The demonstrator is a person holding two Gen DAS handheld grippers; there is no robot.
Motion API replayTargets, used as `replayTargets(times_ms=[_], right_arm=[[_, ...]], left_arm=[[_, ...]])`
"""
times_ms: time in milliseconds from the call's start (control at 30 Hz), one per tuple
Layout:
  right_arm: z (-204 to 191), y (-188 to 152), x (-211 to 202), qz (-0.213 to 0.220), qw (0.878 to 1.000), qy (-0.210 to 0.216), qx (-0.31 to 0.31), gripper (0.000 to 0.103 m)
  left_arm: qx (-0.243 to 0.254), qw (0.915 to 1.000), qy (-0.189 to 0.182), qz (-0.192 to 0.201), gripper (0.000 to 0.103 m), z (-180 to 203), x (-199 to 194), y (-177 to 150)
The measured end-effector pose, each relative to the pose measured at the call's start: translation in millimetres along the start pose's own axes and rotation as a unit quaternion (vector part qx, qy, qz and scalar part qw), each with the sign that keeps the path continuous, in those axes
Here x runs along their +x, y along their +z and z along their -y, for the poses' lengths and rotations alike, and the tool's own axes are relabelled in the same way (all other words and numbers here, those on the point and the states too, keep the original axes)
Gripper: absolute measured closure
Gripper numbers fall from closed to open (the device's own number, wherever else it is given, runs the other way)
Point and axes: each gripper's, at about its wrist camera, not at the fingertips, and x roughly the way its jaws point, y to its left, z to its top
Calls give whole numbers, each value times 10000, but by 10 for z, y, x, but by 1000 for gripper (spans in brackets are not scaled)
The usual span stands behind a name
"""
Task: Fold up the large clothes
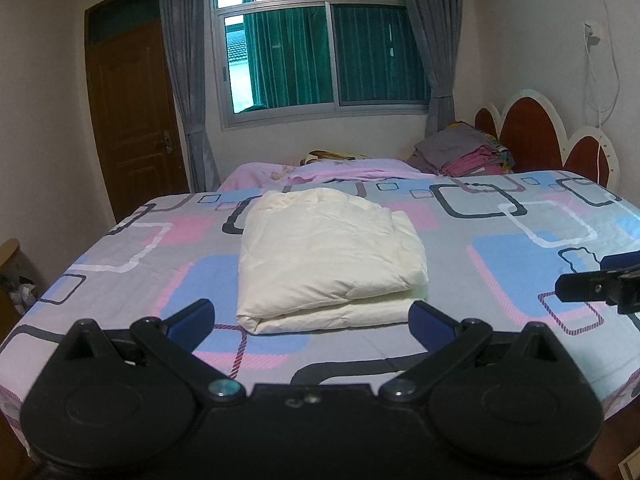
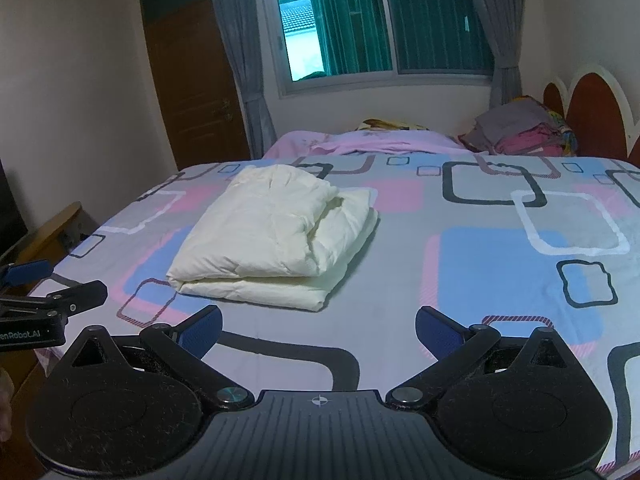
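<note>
A cream padded garment (image 1: 328, 256) lies folded into a thick rectangular bundle on the patterned bed sheet (image 1: 520, 248). My left gripper (image 1: 312, 320) hovers just short of its near edge, open, with nothing between the blue pads. In the right wrist view the same bundle (image 2: 276, 236) sits ahead and to the left. My right gripper (image 2: 318, 330) is open and empty over bare sheet (image 2: 480, 264), a little back from the bundle. The right gripper's tip (image 1: 588, 286) shows at the right edge of the left view; the left gripper (image 2: 36, 292) shows at the left edge of the right view.
A stack of folded clothes (image 1: 468, 152) sits at the far right by the red headboard (image 1: 528, 132). A pink blanket (image 1: 340, 172) lies crumpled along the far side. Behind are a window with grey curtains (image 1: 320, 52) and a brown door (image 1: 132, 120).
</note>
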Motion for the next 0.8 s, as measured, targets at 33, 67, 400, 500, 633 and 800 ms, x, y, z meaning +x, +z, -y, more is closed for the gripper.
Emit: replayTargets(times_ms=[33,67,400,500,633,800], right_arm=[[1,1,0,3,10000,5,1,1],[-1,-2,-3,7,10000,5,-1,1],[-3,-19,-34,22,10000,-5,-28,1],[14,-20,-44,13,10000,-1,-29,1],[11,-19,-43,10,10000,2,-36,1],[0,-30,-50,4,10000,11,-48,1]], left_arm=[[0,10000,6,10,0,-8,2,-2],[6,10000,4,14,0,-13,2,-4],[-12,10000,-36,11,0,-24,-12,-4],[-5,10000,-49,9,0,-19,-15,-2],[-8,10000,-53,9,0,-18,-19,-2],[-20,10000,-46,6,0,-30,-5,-3]])
